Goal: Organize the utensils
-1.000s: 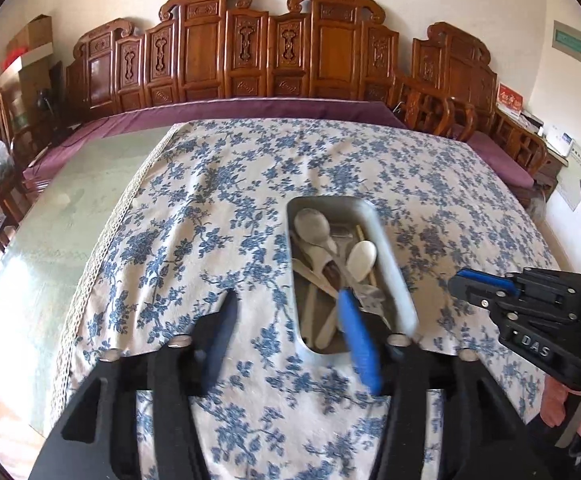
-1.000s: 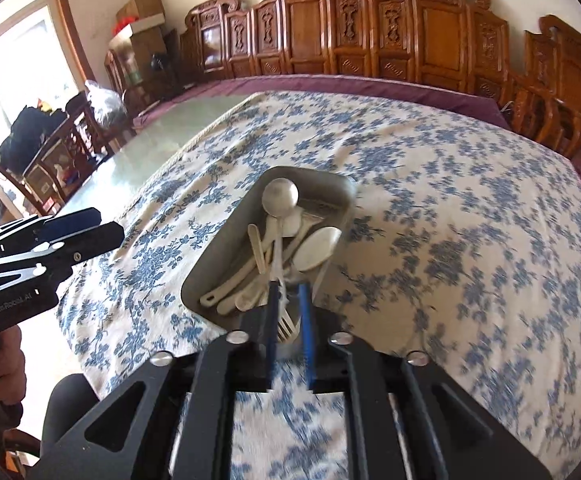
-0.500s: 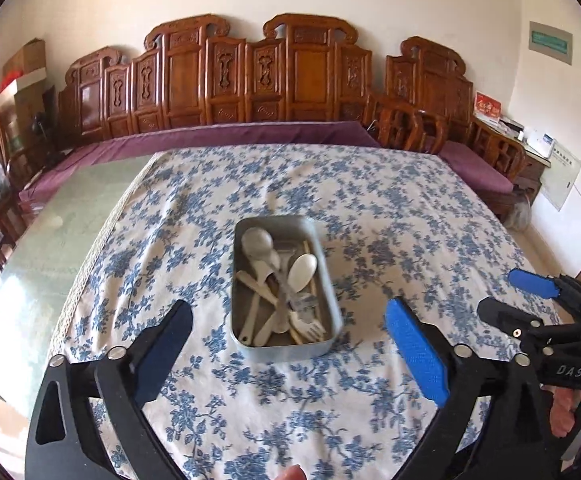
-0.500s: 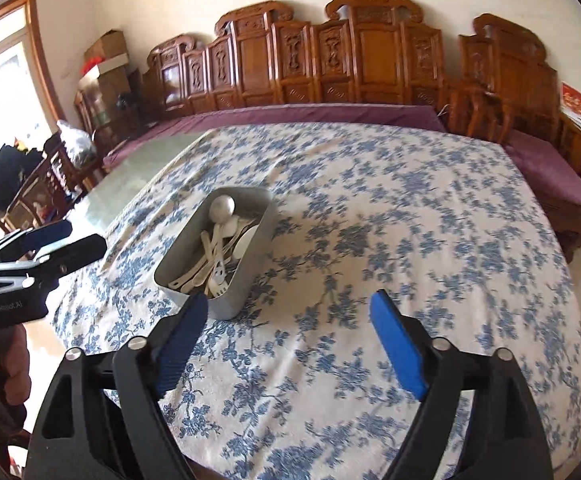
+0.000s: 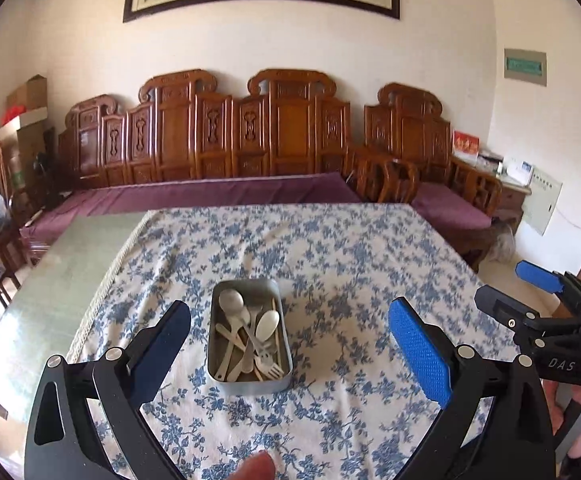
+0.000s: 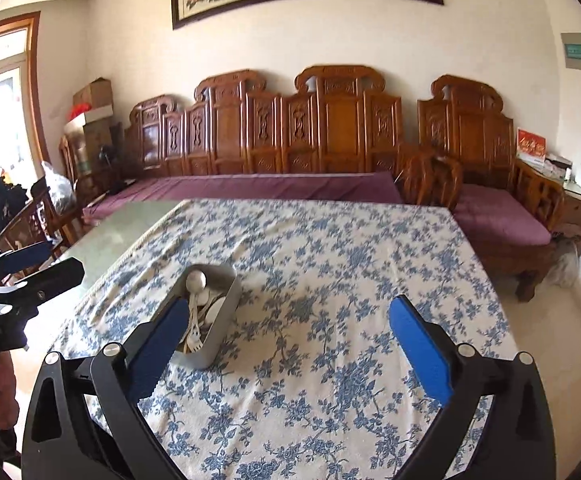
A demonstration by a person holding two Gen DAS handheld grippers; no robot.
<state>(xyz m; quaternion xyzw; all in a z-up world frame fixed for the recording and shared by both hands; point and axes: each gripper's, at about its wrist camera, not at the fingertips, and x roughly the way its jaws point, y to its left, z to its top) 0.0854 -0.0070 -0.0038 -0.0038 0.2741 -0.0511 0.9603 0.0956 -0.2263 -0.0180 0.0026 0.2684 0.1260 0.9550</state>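
Note:
A grey metal tin (image 5: 250, 385) sits on the blue-flowered tablecloth (image 5: 330, 264). It holds several pale spoons (image 5: 267, 324) and a fork (image 5: 269, 365), all lying together. It also shows in the right wrist view (image 6: 221, 324), left of centre. My left gripper (image 5: 289, 322) is open and empty, held back above the near table edge, with the tin between its fingers' lines. My right gripper (image 6: 289, 322) is open and empty, to the right of the tin; it also shows in the left wrist view (image 5: 530, 292).
The left strip of the table (image 5: 62, 280) is bare green glass. A carved wooden bench with purple cushions (image 5: 226, 192) runs behind the table. Chairs (image 6: 30, 224) stand at the left. A fingertip (image 5: 255, 468) shows at the bottom edge.
Both grippers have pulled back and up from the tin and opened wide. The right gripper was shut on the fork over the tin a second ago; the fork now lies in the tin.

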